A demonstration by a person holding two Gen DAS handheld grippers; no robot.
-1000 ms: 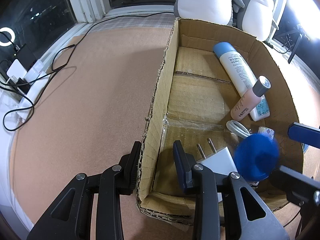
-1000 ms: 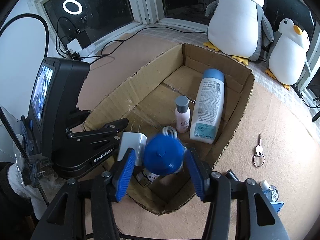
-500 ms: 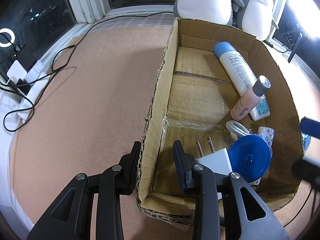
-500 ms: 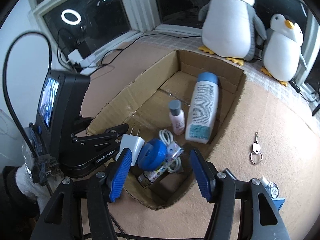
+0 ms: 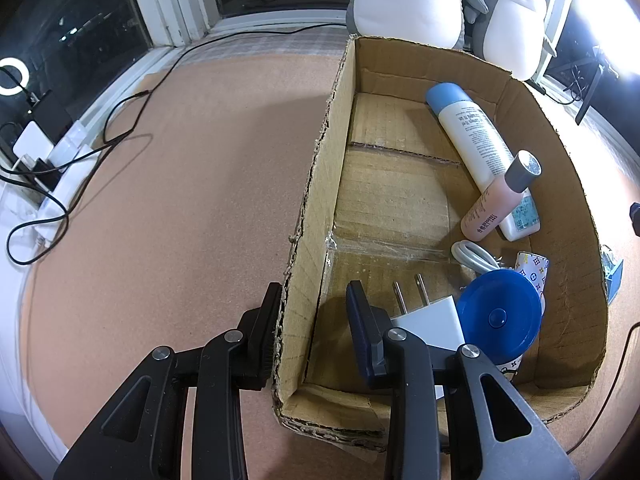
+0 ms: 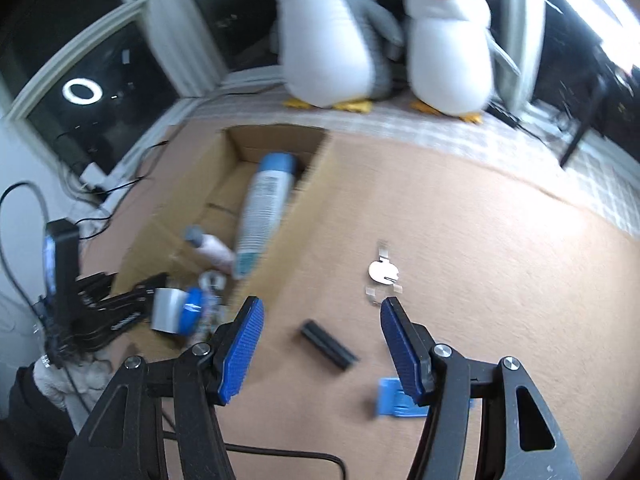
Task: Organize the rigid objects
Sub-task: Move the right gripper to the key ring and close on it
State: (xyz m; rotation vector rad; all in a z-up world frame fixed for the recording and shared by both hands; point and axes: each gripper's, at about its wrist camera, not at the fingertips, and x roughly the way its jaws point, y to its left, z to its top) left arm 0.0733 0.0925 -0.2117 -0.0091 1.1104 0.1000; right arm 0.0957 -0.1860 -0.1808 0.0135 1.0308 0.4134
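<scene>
Now the right tongs [image 6: 322,344] hang wide and empty over the bare surface [image 6: 500,280], beside the cardboard box [image 5: 320,184]. Between their pads, toward 12 o'clock, lies a small black bar [image 6: 328,345]; a key on a ring [image 6: 383,270] sits farther out at 12 to 1 o'clock, and a blue clip-like piece [image 6: 394,398] lies just behind the right pad at 4 o'clock. The view is blurred, so finer detail cannot be told.

The black bar looks rigid, light and flat-lying; probably best pinched across its short width at mid-length, since it lies diagonally and could skid on the cork-like top. The key is thin and low, likely hard to lift.

The left tongs [image 5: 316,320] straddle the box's left wall at its near corner, one pad outside against the cardboard, the other inside with a gap; whether they actually clamp it I cannot tell. Inside the box lie a white bottle [image 5: 476,148], a pink bottle [image 5: 496,200], a charger plug [image 5: 428,316] and a blue-lidded jar [image 5: 498,316].
</scene>
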